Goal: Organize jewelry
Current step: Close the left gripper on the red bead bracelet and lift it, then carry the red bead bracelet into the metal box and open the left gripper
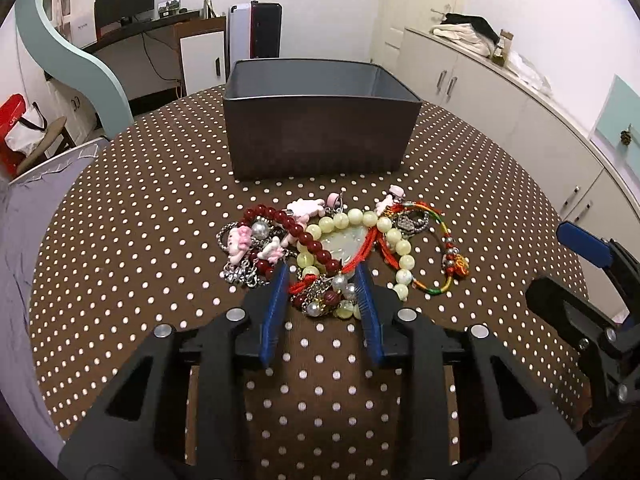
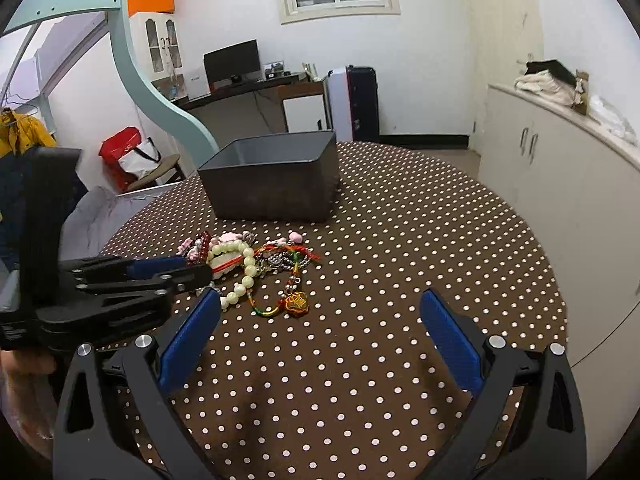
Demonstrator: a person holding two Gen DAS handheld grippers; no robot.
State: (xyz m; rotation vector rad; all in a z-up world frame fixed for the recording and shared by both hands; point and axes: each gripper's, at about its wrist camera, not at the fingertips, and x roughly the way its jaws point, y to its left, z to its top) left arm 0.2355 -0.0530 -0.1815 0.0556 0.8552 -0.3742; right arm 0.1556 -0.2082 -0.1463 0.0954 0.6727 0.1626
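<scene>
A tangled pile of jewelry [image 1: 336, 240] lies on the brown dotted tablecloth [image 1: 140, 240]: dark red beads, pale yellow beads [image 2: 246, 270], pink charms, silver chains and a multicoloured cord with a red-gold charm [image 2: 296, 304]. My left gripper [image 1: 323, 270] reaches into the near end of the pile, its blue pads pressed on a clump of red cord, silver beads and a dark bead. Behind the pile stands an open dark grey box [image 1: 320, 136], seen also in the right wrist view [image 2: 272, 188]. My right gripper [image 2: 320, 298] hovers wide open to the right of the pile, with nothing between its fingers.
The round table's edge [image 2: 552, 280] curves close on the right, with white cabinets [image 2: 560, 168] beyond it. A grey cloth [image 1: 24, 240] lies off the table's left side. The left gripper [image 2: 180, 270] crosses the right wrist view from the left.
</scene>
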